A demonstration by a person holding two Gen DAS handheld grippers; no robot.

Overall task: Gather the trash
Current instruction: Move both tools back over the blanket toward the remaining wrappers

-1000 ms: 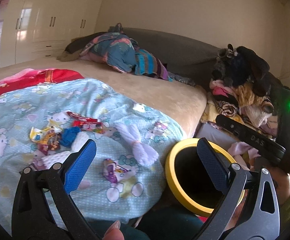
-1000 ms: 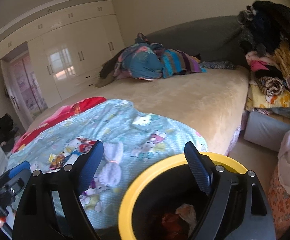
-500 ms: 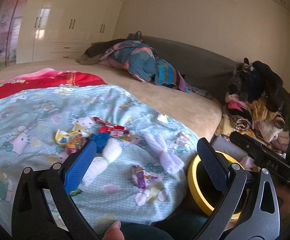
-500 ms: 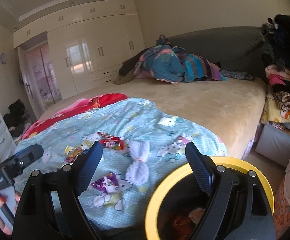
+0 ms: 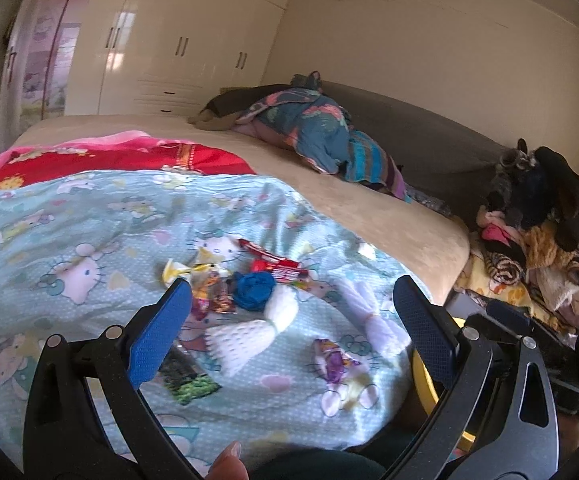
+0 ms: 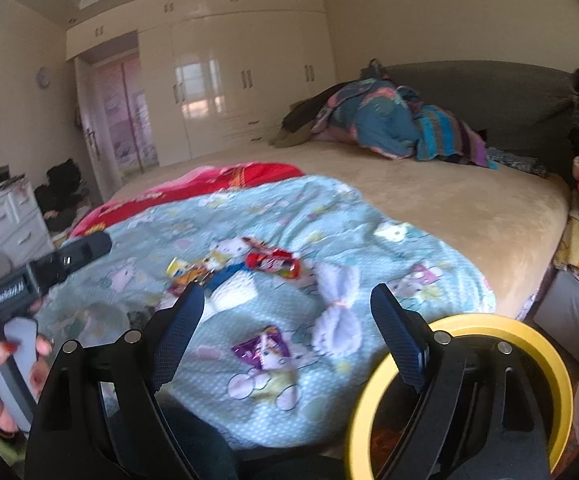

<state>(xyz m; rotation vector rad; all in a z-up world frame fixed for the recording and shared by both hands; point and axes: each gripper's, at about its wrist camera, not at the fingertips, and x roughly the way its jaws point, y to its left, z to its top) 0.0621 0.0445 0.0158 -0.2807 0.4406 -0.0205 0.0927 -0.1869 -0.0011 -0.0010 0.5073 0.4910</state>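
Hovering wide open and empty, left gripper [image 5: 289,328], right gripper [image 6: 285,336]

Over the blue cartoon blanket [image 5: 89,216] the air is open. The wrappers [image 5: 225,284] crowd against 2 white knit bundles [image 5: 257,328]; the purple packet [image 6: 263,350] lies apart, reachable all round. The yellow-rimmed bin [image 6: 529,344] blocks the bed's near corner.
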